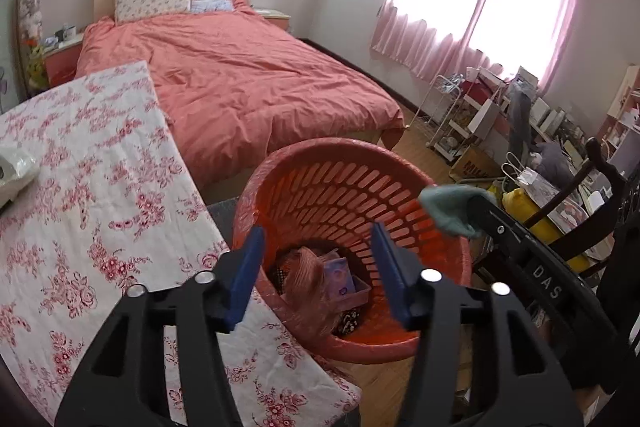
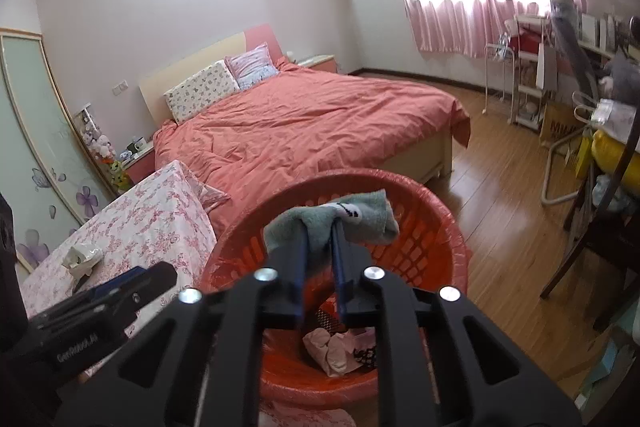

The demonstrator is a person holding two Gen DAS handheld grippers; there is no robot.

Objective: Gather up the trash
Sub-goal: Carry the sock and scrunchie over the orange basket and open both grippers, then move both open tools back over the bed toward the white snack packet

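Observation:
A red slotted basket (image 1: 320, 151) (image 2: 440, 219) stands on the floor beside the floral-cloth table (image 1: 100, 187). Inside it lie a crumpled pinkish bag (image 1: 308, 275) (image 2: 332, 347) and a purple packet (image 1: 340, 277). My left gripper (image 1: 318, 231) hangs open over the basket with nothing between its blue pads. My right gripper (image 2: 319, 227) is above the basket's mouth with its jaws a little apart. A grey-green sock (image 2: 360, 221) (image 1: 448, 209) drapes over and between its tips. A crumpled white wrapper (image 2: 82, 257) (image 1: 12, 167) lies on the table.
A bed with a coral cover (image 1: 240, 79) fills the room behind the basket. To the right stand a dark wooden chair (image 1: 580, 211), a yellow object (image 1: 532, 215) and cluttered shelves under the pink curtains (image 1: 480, 7). Wooden floor (image 2: 500, 195) shows beside the bed.

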